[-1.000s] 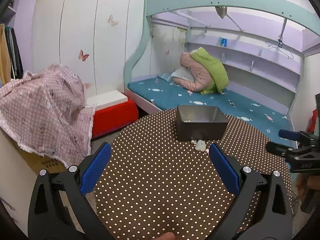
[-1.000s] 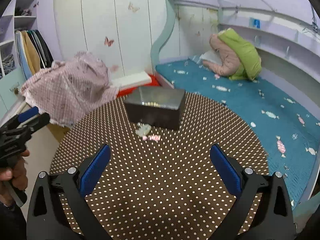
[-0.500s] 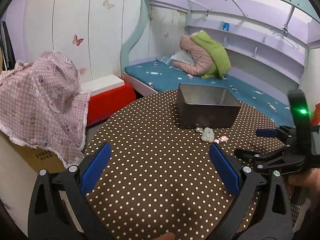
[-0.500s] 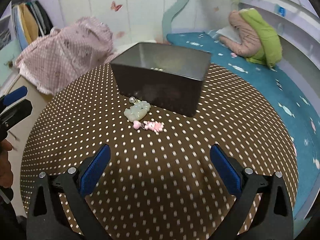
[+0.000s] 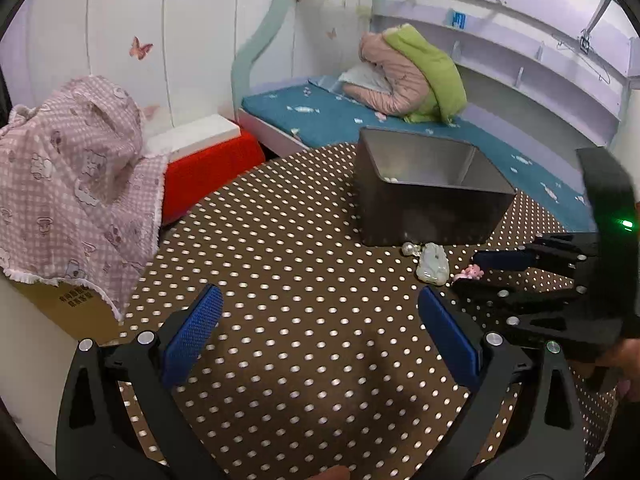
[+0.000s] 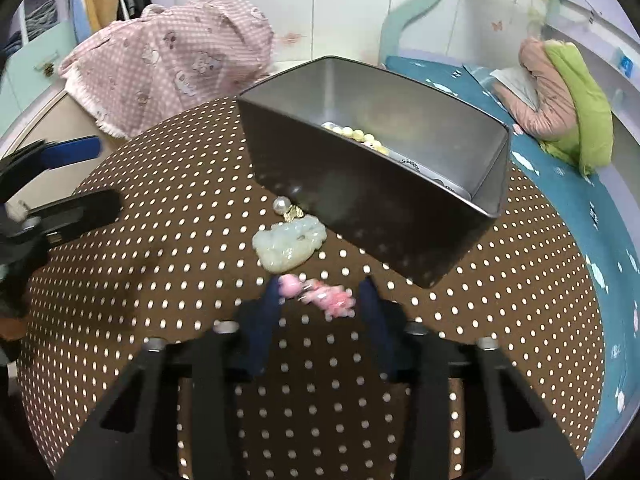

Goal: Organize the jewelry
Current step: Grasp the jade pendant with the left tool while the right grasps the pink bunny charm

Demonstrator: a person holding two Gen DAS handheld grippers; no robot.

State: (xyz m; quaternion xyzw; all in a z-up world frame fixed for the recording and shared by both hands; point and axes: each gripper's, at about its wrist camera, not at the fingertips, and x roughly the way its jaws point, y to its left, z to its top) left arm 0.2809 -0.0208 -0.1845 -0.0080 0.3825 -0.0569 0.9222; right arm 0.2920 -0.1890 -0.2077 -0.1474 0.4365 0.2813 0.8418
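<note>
A pink charm (image 6: 332, 298) lies on the brown dotted table (image 6: 160, 200), just in front of a pale green jade pendant (image 6: 288, 246) and a pearl piece (image 6: 282, 204). These rest against the near wall of an open dark metal box (image 6: 360, 200) holding a bead string (image 6: 356, 134). My right gripper (image 6: 318, 296) straddles the pink charm; its jaws are closing and blurred, with the pads still apart from it. My left gripper (image 5: 320, 294) hangs open over bare tablecloth, left of the jade pendant (image 5: 432, 266), with nothing between its fingers.
A pink checked cloth (image 5: 72, 184) covers a cardboard box left of the table. A red and white box (image 5: 208, 156) sits on the floor behind. A bed with a teal mattress (image 5: 328, 116) and a bundled jacket (image 5: 416, 76) lies beyond the table.
Both grippers sank toward the table and closer to the box. The right gripper's jaws narrowed from wide open to either side of the pink charm. The left gripper stayed open.
</note>
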